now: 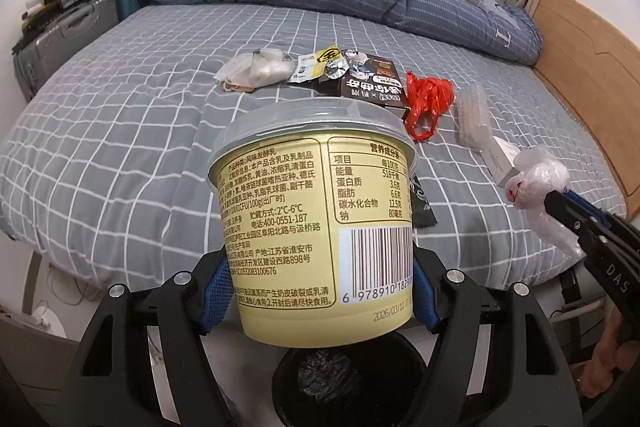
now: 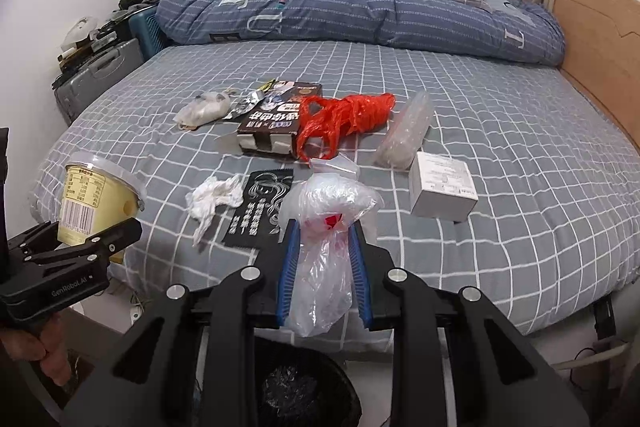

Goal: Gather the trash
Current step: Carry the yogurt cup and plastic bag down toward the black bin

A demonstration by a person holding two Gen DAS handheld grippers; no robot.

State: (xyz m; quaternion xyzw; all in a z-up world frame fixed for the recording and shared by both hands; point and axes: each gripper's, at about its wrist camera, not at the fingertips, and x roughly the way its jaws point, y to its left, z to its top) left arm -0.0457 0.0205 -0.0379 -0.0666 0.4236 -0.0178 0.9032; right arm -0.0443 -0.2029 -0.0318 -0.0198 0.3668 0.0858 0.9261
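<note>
My left gripper point(image 1: 320, 291) is shut on a yellow yogurt cup point(image 1: 316, 227) with a clear lid, its blue pads pressing both sides. The cup hangs over a black bin point(image 1: 348, 383) at the foot of the bed. In the right wrist view my right gripper point(image 2: 323, 239) is shut on a crumpled clear plastic bag point(image 2: 324, 199) with a red spot, above the same bin point(image 2: 304, 391). The cup point(image 2: 96, 195) and left gripper point(image 2: 92, 239) show at the left there. The bag point(image 1: 540, 179) and right gripper point(image 1: 576, 223) show at the right of the left wrist view.
On the grey checked bed sheet point(image 2: 500, 227) lie a red plastic bag point(image 2: 344, 119), a dark box point(image 2: 276, 115), a white box point(image 2: 442, 191), a tissue point(image 2: 216, 199), a black wrapper point(image 2: 260, 207) and a clear pack point(image 2: 408, 131). A blue duvet point(image 2: 360, 15) lies behind.
</note>
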